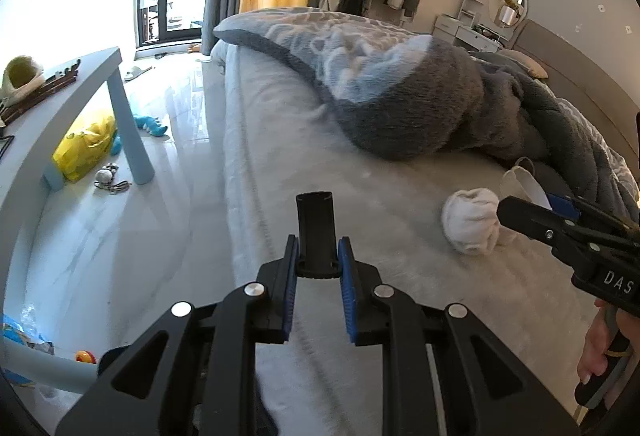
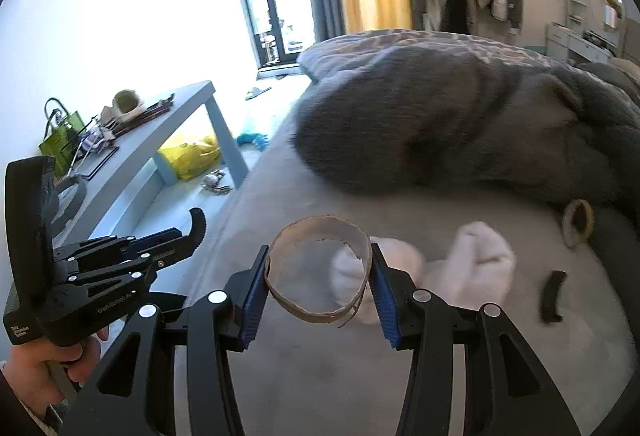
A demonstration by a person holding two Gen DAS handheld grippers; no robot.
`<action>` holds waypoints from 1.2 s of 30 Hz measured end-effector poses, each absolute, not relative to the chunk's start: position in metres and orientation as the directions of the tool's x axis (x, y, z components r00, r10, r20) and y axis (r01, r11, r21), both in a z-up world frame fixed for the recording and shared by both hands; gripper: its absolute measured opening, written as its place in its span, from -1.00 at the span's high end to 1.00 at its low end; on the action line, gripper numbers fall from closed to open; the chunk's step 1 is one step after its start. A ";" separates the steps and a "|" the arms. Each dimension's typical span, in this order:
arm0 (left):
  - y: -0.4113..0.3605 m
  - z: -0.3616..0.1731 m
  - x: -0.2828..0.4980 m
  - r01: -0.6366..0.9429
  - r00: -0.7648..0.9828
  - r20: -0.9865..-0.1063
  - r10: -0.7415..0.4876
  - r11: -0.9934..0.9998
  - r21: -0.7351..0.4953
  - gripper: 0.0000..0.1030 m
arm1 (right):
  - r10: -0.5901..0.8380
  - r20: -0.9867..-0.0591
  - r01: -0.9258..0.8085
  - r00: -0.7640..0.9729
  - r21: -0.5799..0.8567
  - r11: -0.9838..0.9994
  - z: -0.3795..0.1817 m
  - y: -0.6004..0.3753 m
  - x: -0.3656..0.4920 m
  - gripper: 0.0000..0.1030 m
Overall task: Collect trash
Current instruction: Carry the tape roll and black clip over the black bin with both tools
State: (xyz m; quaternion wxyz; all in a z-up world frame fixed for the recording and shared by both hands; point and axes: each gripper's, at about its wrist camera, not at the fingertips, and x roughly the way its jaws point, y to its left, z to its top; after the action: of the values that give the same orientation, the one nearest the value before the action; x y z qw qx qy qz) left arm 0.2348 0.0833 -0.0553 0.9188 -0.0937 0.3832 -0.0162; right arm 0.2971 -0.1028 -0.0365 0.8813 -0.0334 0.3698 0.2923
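Observation:
My left gripper (image 1: 318, 248) is shut on a short black curved plastic piece (image 1: 316, 220) that sticks out past its blue pads, held above the edge of the pale bed (image 1: 280, 164). In the right wrist view the same gripper (image 2: 188, 236) shows at the left with the black piece (image 2: 198, 226) in it. My right gripper (image 2: 319, 256) is shut on a brown cardboard ring (image 2: 316, 224), pinched by its sides above the bed. A white crumpled wad (image 2: 484, 256) lies just beyond it. A second cardboard ring (image 2: 578, 222) and another black curved piece (image 2: 552, 296) rest on the bed at the right.
A grey fluffy blanket (image 1: 400, 84) is heaped across the bed behind the trash. Left of the bed stands a light blue table (image 1: 80, 84) with clutter on top, a yellow bag (image 1: 84, 148) and a blue toy (image 1: 152, 126) on the floor beneath. A person's hand (image 2: 36, 364) holds the left gripper's handle.

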 end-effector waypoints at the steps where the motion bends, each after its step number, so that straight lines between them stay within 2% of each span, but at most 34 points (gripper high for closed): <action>1: 0.090 -0.055 0.232 -0.047 0.704 -0.703 -0.096 0.982 -0.182 0.58 | 0.499 -0.673 -0.551 0.546 0.160 0.819 -0.037 -0.095 0.295 0.06; 6: 0.114 -0.061 0.224 -0.065 0.680 -0.728 -0.088 0.982 -0.179 0.58 | 0.534 -0.673 -0.593 0.512 0.173 0.787 -0.036 -0.063 0.289 0.06; 21: 0.179 -0.130 0.197 -0.099 0.436 -0.899 -0.036 0.991 -0.088 0.58 | 0.557 -0.728 -0.704 0.399 0.145 0.695 -0.052 0.042 0.259 0.06; 28: 0.214 -0.168 0.179 -0.153 0.281 -0.954 -0.102 0.977 -0.149 0.58 | 0.518 -0.791 -0.723 0.326 0.145 0.676 -0.081 0.079 0.255 0.06; 36: 0.235 -0.199 0.155 -0.203 0.167 -0.970 -0.179 0.956 -0.211 0.58 | 0.490 -0.830 -0.757 0.265 0.136 0.639 -0.102 0.109 0.244 0.06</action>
State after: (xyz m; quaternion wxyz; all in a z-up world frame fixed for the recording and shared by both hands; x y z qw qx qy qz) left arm 0.1546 0.2353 -0.1991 0.7493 -0.1479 0.6454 0.0082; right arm 0.2437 0.1093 -0.1017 0.7818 -0.1460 0.4566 0.3988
